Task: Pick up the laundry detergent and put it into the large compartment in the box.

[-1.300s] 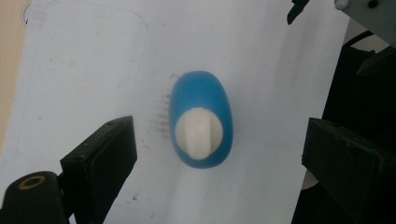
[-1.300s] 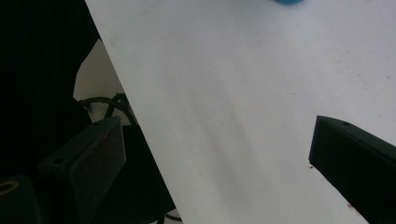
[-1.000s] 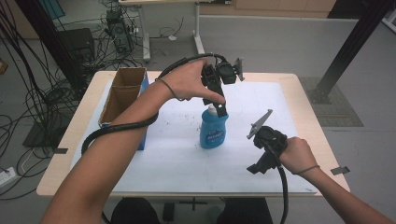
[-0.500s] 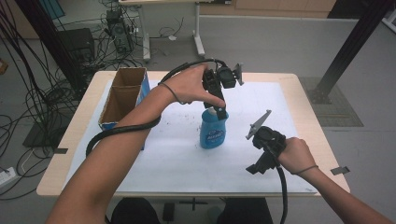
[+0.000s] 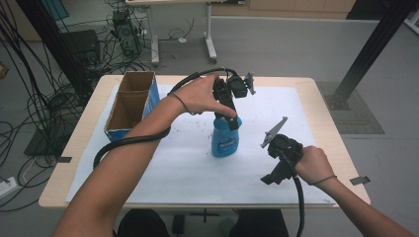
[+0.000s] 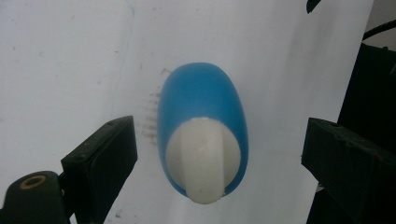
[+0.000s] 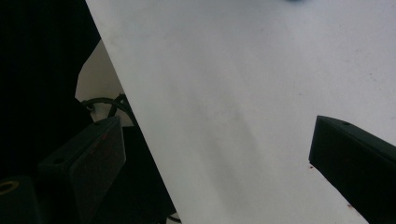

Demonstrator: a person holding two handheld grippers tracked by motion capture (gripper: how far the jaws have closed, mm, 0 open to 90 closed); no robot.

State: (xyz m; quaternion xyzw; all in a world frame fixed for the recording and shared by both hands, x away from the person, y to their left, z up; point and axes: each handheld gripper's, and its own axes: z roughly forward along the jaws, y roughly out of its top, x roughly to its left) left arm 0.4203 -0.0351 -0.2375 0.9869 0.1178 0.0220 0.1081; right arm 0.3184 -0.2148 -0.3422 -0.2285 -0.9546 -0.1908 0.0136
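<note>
Here the table, covered by a white sheet, carries an open cardboard box at its far left and a blue bottle standing upright near the middle, well apart from the box. The step in hand looks like a reach from above for that bottle: the left gripper hangs directly over it, jaws spread wide to either side of the white cap and touching nothing. The next move, by this reading, calls for a straight drop until the pads flank the cap or neck, then a squeeze that keeps the bottle from tipping. The right gripper rests low at the near right of the sheet, its jaws parted and empty. Hard to make out: the high view hides the bottle's top behind the left gripper, its label is too blurred to read, and the box's contents cannot be told.
</note>
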